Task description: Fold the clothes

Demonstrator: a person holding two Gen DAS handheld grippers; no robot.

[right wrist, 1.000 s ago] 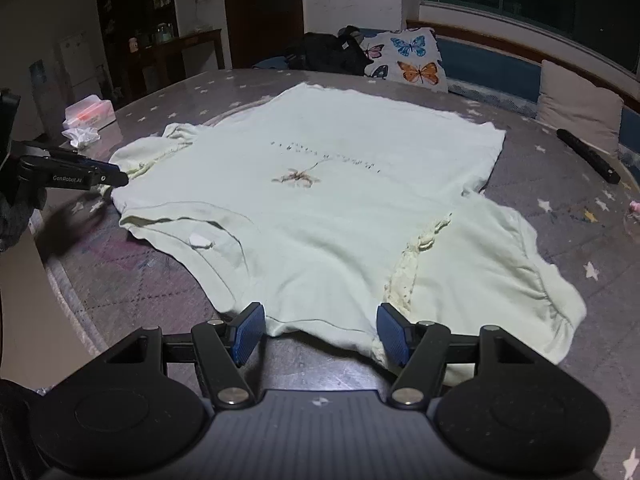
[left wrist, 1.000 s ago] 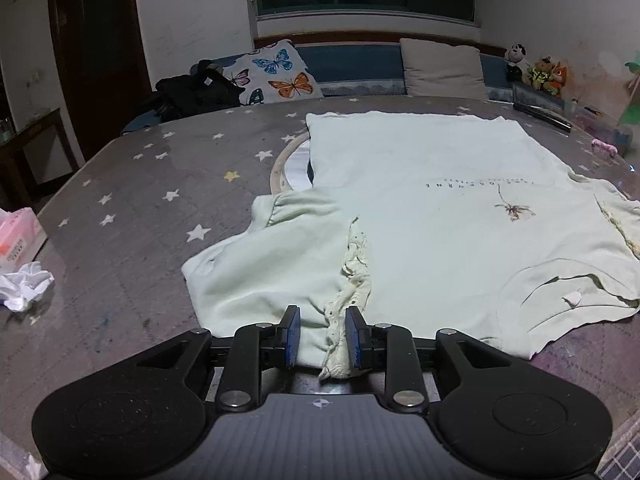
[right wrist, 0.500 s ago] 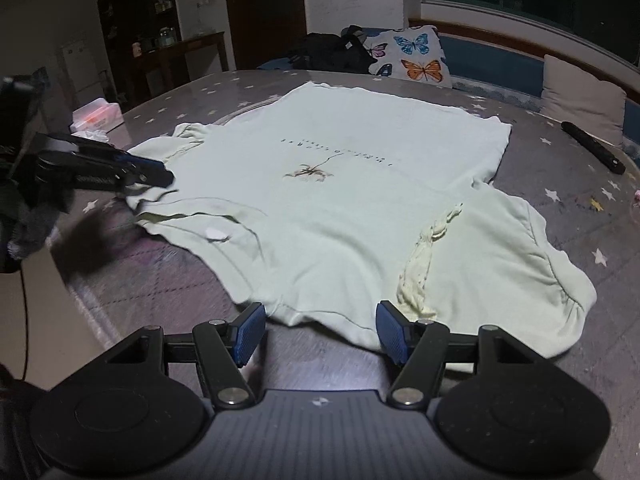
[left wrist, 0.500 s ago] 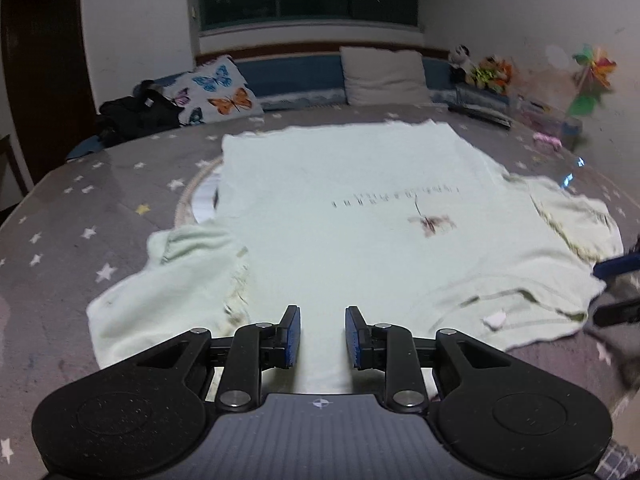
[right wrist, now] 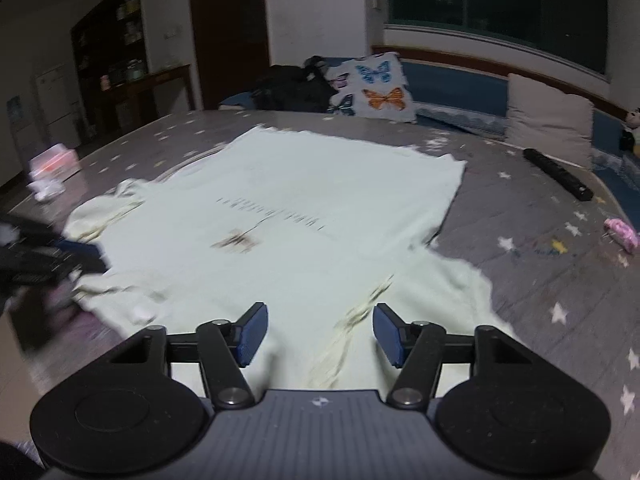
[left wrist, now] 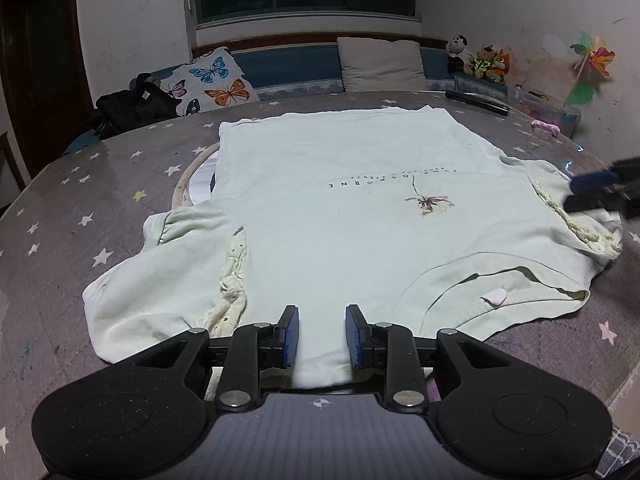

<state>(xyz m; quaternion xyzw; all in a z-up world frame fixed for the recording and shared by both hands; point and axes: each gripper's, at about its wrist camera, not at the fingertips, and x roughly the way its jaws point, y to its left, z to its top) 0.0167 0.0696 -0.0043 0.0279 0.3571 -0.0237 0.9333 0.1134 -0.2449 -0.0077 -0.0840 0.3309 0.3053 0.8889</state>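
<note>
A pale green T-shirt (left wrist: 340,208) lies flat, print side up, on the grey star-patterned table (left wrist: 100,200). My left gripper (left wrist: 322,334) sits at the near shoulder edge, between the left sleeve's lace seam (left wrist: 232,276) and the collar (left wrist: 492,280). Its jaws stand narrowly apart over the cloth without pinching it. In the blurred right wrist view my right gripper (right wrist: 318,334) is over the other shoulder of the shirt (right wrist: 304,216). Its jaws are closing, still wide, with the lace seam (right wrist: 360,312) between them. Each gripper shows at the other view's edge: right gripper (left wrist: 576,192), left gripper (right wrist: 96,258).
A round wooden hoop (left wrist: 192,184) pokes out from under the shirt's left side. A black bar (left wrist: 478,103) and a pink object (left wrist: 544,127) lie at the far right. A tissue box (right wrist: 54,162) stands at the left. Cushions and a black bag (left wrist: 132,108) sit behind.
My left gripper slid right, off the left sleeve seam and toward the collar. My right gripper moved forward over the shirt's shoulder, and its jaws narrowed a little.
</note>
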